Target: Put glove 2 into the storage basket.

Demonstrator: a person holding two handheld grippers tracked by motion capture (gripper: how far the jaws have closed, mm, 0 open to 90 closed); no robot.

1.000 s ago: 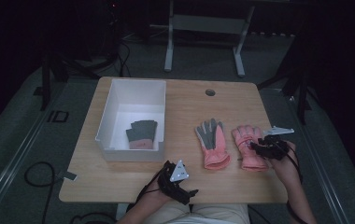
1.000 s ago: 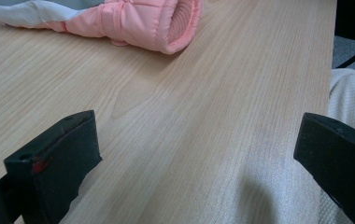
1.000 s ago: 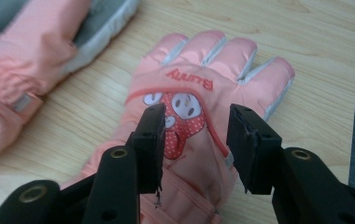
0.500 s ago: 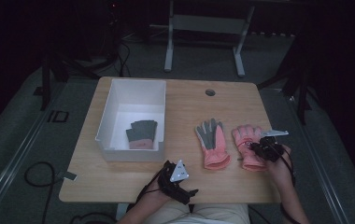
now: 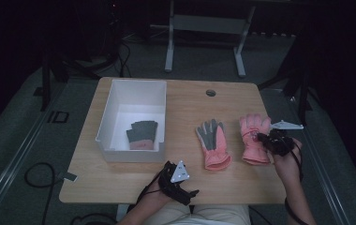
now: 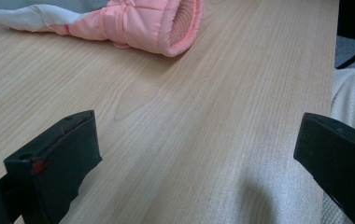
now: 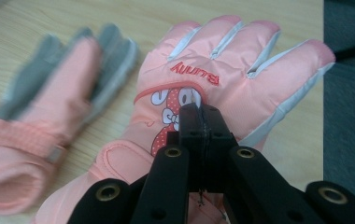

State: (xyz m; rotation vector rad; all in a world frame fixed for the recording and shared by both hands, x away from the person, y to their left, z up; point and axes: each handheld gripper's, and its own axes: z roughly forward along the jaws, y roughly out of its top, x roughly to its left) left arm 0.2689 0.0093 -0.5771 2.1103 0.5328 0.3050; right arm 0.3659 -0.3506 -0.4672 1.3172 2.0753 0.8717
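1. Left gripper (image 5: 181, 180) rests near the table's (image 5: 120, 180) front edge, jaws wide apart, holding nothing
2. Right gripper (image 7: 202, 116) has just clamped shut, pinching fabric on the back of the pink Bunny glove (image 7: 241, 70), which lies right of the palm-up glove (image 5: 213, 143)
3. Lift straight and slowly towards the white bin (image 5: 120, 154), so the pinch holds

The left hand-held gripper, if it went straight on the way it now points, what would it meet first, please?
Probably the ribbed cuff of the pink glove, though depth is hard to judge. The left hand-held gripper has its jaws wide apart over bare table, with nothing between it and that glove.
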